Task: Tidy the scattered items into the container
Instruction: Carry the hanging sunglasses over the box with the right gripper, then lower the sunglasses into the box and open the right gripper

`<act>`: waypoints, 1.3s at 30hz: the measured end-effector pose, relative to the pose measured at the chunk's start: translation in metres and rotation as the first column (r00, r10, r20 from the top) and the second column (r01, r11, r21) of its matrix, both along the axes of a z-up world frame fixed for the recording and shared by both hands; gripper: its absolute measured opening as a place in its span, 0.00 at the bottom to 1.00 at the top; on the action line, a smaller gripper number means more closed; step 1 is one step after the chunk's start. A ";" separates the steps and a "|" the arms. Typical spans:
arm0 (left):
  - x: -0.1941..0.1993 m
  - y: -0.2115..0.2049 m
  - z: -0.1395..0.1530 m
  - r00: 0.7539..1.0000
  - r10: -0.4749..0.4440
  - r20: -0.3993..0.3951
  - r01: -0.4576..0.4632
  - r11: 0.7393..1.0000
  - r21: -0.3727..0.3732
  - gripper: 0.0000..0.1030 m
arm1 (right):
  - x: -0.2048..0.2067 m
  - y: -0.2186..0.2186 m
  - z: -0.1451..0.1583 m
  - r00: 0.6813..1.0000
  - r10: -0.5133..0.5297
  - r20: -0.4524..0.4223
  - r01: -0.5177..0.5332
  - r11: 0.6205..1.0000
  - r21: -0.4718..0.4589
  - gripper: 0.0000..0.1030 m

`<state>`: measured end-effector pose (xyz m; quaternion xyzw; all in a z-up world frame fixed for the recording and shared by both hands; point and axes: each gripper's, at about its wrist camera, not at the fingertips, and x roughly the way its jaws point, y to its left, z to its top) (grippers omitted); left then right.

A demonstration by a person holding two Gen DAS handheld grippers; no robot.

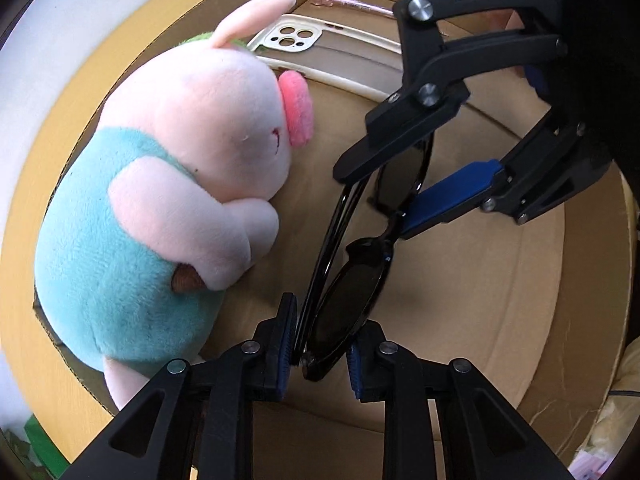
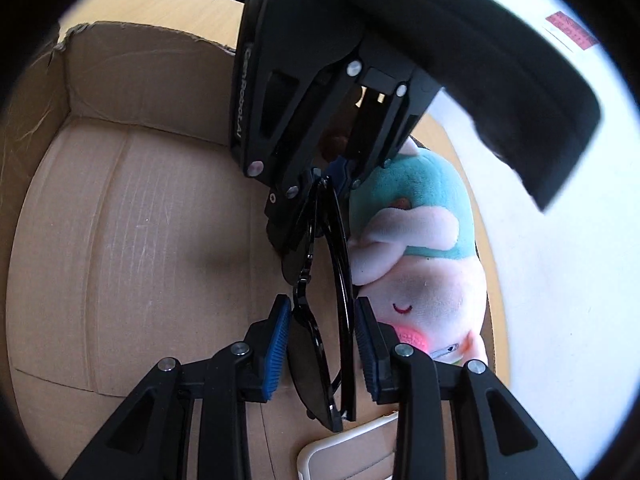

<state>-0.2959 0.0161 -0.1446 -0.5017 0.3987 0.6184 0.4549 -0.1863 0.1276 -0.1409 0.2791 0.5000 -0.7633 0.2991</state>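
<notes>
Both claws pinch one pair of sunglasses [image 1: 352,280] inside the cardboard box [image 1: 500,280]. Your left-wrist view: left claw [image 1: 322,346] on one end, right claw [image 1: 384,196] on the other; one plush pig [image 1: 168,200], one phone case [image 1: 320,56], one pink pen [image 1: 352,4]. Your right-wrist view: right claw [image 2: 322,344] clamping the folded sunglasses [image 2: 320,344]; same pig [image 2: 424,264] beside them.

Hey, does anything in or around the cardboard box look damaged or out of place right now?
Only the cardboard box: its top edge is torn and ragged at the far corner. The plush pig, phone case and the sunglasses held by both grippers look intact.
</notes>
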 end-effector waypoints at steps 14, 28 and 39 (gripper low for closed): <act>0.023 -0.019 0.010 1.000 0.012 -0.010 -0.012 1.000 0.029 0.27 | 0.032 -0.001 0.000 1.000 0.022 -0.020 -0.020 0.998 0.060 0.35; 0.054 -0.049 0.032 0.998 0.051 0.034 -0.054 0.994 0.098 0.49 | 0.066 0.011 0.011 0.998 -0.001 0.068 0.001 1.000 0.004 0.35; 0.109 -0.081 0.125 0.958 0.280 -0.068 -0.230 0.884 0.406 0.87 | 0.128 0.036 0.073 0.963 -0.213 0.162 0.249 0.936 -0.248 0.60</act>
